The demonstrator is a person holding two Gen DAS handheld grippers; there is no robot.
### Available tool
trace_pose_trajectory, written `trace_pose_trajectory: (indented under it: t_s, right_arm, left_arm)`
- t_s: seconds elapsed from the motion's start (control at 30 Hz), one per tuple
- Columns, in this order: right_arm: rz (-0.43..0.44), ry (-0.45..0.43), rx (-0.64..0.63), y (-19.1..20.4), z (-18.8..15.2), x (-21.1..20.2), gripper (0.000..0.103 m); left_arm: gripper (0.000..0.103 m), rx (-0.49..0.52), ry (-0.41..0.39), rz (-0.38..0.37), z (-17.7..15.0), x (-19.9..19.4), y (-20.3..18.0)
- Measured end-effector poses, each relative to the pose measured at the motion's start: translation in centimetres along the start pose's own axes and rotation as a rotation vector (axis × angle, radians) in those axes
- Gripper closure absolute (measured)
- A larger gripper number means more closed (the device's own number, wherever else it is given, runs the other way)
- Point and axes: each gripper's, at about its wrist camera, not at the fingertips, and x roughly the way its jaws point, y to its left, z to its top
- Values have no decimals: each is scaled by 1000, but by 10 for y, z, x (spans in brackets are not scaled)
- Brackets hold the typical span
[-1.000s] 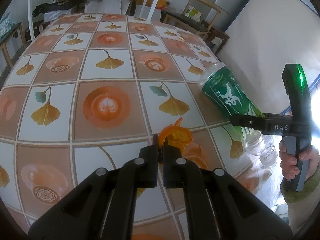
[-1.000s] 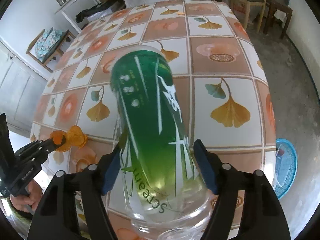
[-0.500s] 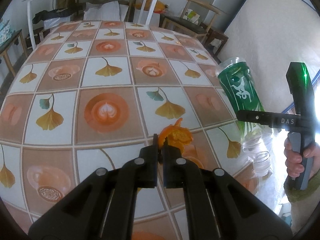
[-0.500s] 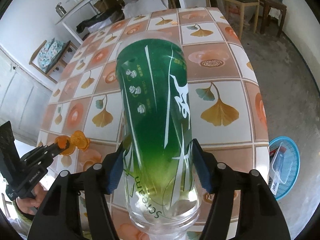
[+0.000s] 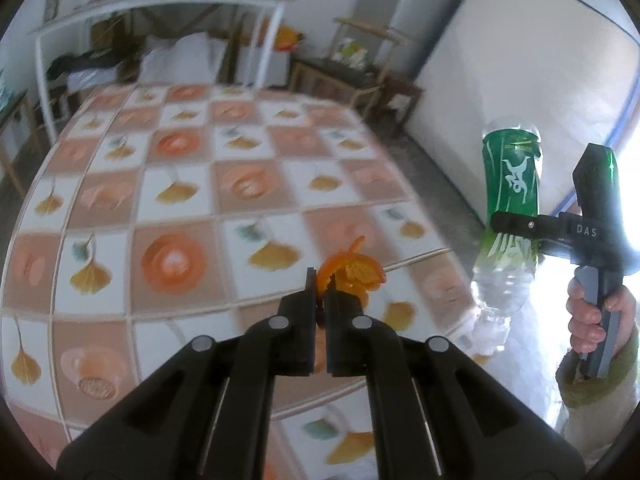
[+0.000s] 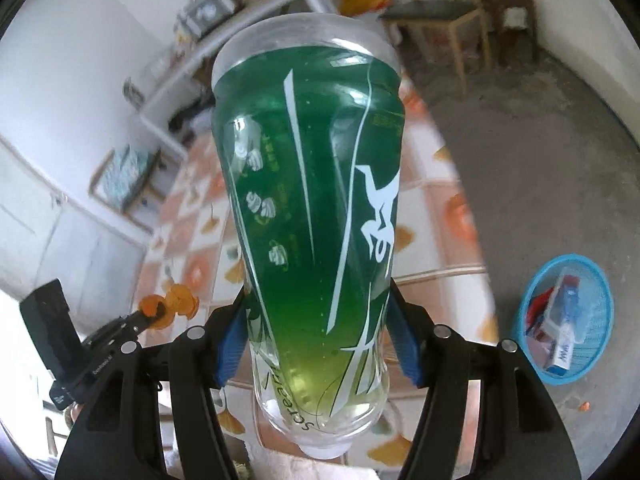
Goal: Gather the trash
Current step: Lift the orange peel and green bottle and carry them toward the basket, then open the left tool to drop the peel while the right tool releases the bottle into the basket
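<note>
My left gripper [image 5: 318, 280] is shut on a curled piece of orange peel [image 5: 352, 272], held up above the tiled table [image 5: 180, 208]. My right gripper [image 6: 316, 332] is shut on a green-labelled plastic bottle [image 6: 312, 200], its blue pads pressed on both sides near the neck end. The bottle's base points away from the camera. In the left wrist view the bottle [image 5: 510, 184] hangs nearly upright beyond the table's right edge, with a hand [image 5: 592, 316] on the gripper handle. The right wrist view shows the peel [image 6: 172, 304] in the left gripper [image 6: 150, 314] at lower left.
A blue basket [image 6: 606, 296] with packaging in it stands on the grey floor right of the table. Behind the table are a white shelf rack [image 5: 160, 4], wooden chairs [image 5: 360, 64] and a white mattress [image 5: 520, 80] leaning on the wall.
Both grippers have risen from the table with their loads. The bottle has swung from lying low over the table to nearly upright, out past the table's right edge.
</note>
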Motion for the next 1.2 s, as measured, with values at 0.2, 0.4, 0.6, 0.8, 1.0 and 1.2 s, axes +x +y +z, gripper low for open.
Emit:
trace_pose_trajectory:
  t_s: [0.2, 0.4, 0.6, 0.8, 1.0, 1.2]
  right_arm:
    - [-83, -212, 80, -48, -17, -109, 42]
    - [-217, -321, 223, -121, -61, -178, 42]
    - [-279, -259, 400, -203, -107, -164, 42]
    - [-294, -139, 550, -279, -137, -110, 42]
    - [-290, -27, 636, -340, -141, -57, 42]
    - [-314, 54, 674, -396, -118, 3, 41]
  left_arm:
    - [101, 136, -17, -133, 33, 2, -74]
    - [101, 235, 112, -308, 54, 55, -164]
    - [101, 230, 432, -404, 38, 167, -240]
    - [101, 284, 636, -294, 2, 266, -293]
    - [101, 329, 723, -206, -16, 335, -339]
    - [54, 314, 715, -162, -16, 374, -356]
